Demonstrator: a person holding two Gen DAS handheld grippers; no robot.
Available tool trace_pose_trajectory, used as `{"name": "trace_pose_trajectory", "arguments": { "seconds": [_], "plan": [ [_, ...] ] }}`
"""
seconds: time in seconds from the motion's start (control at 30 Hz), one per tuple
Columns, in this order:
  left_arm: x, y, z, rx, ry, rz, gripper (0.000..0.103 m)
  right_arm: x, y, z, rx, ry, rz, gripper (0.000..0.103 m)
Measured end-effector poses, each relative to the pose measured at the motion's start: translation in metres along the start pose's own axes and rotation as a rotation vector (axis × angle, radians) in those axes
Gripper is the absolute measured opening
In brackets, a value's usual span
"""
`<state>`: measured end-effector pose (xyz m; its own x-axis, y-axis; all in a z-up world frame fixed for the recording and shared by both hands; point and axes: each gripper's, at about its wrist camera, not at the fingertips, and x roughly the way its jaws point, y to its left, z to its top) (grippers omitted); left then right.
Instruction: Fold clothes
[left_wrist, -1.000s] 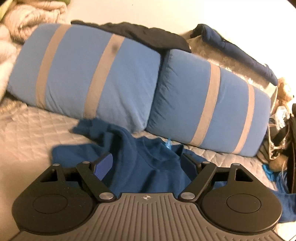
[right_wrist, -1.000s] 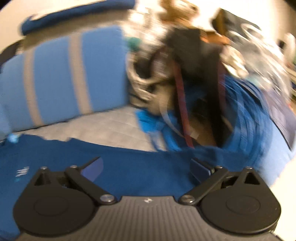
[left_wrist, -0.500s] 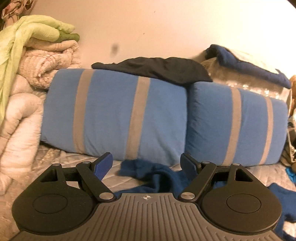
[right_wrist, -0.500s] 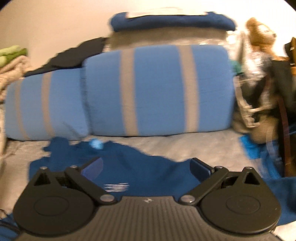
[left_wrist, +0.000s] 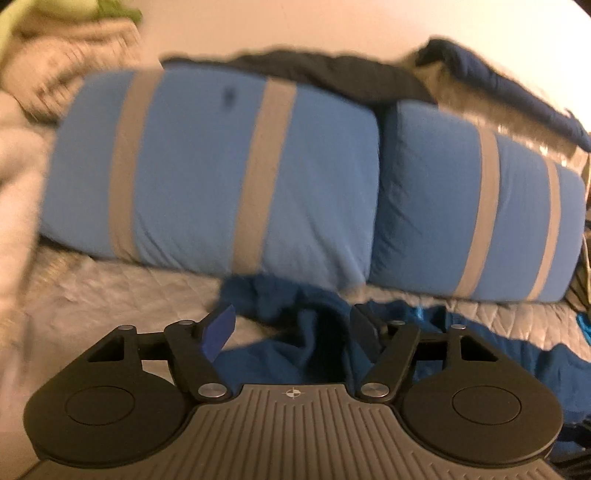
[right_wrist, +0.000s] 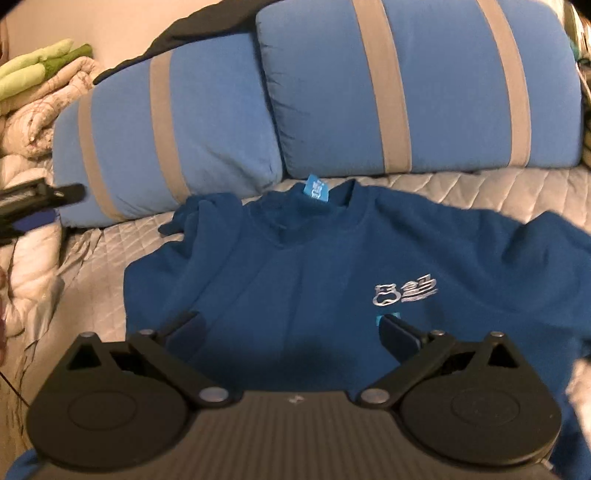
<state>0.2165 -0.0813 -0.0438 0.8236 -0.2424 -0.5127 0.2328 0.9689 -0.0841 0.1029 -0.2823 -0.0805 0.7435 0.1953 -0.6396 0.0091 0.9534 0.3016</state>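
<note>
Blue sweatshirt (right_wrist: 332, 280) lies front-up on the quilted bed (right_wrist: 480, 192), collar and neck tag toward the head edge, just short of the two striped pillows (right_wrist: 406, 85); chest logo is visible. Body looks mostly flat. The sleeve on the left-hand side is bunched into a lump (left_wrist: 280, 306) near the pillows, and the other sleeve runs out toward the right edge of the bed, so my read is it's spread, not folded. To fold well: flatten that bunched sleeve before creasing, pinch fabric at a seam or shoulder, not mid-panel, and keep both sides symmetric about the collar. Right tool (right_wrist: 291, 332) is spread wide, empty, hovering over the lower chest with the logo just off its right finger. Left tool (left_wrist: 291, 328) is also spread and empty, low over the bunched sleeve; that view is motion-blurred.
</note>
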Motion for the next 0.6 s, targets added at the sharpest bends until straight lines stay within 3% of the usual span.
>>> {"name": "trace_pose_trajectory", "arguments": {
  "seconds": [0.13, 0.3, 0.4, 0.5, 0.53, 0.6],
  "plan": [
    [0.042, -0.002, -0.01, -0.023, 0.064, -0.07, 0.068, 0.019, -0.008, -0.008, 0.025, 0.007, 0.008, 0.103],
    [0.082, -0.001, -0.019, -0.109, 0.123, -0.131, 0.068, 0.016, -0.016, -0.006, 0.03, -0.043, -0.003, 0.103],
    [0.105, 0.001, -0.024, -0.166, 0.153, -0.161, 0.066, 0.019, -0.021, -0.005, 0.062, -0.03, 0.018, 0.103],
    [0.115, 0.01, -0.025, -0.267, 0.168, -0.202, 0.033, 0.023, -0.024, -0.005, 0.081, -0.008, 0.036, 0.103],
    [0.119, 0.014, -0.025, -0.3, 0.172, -0.216, 0.017, 0.023, -0.024, -0.005, 0.08, -0.006, 0.04, 0.103],
    [0.108, 0.02, -0.019, -0.313, 0.158, -0.217, 0.011, 0.024, -0.024, -0.005, 0.074, -0.002, 0.041, 0.103]
  ]
}}
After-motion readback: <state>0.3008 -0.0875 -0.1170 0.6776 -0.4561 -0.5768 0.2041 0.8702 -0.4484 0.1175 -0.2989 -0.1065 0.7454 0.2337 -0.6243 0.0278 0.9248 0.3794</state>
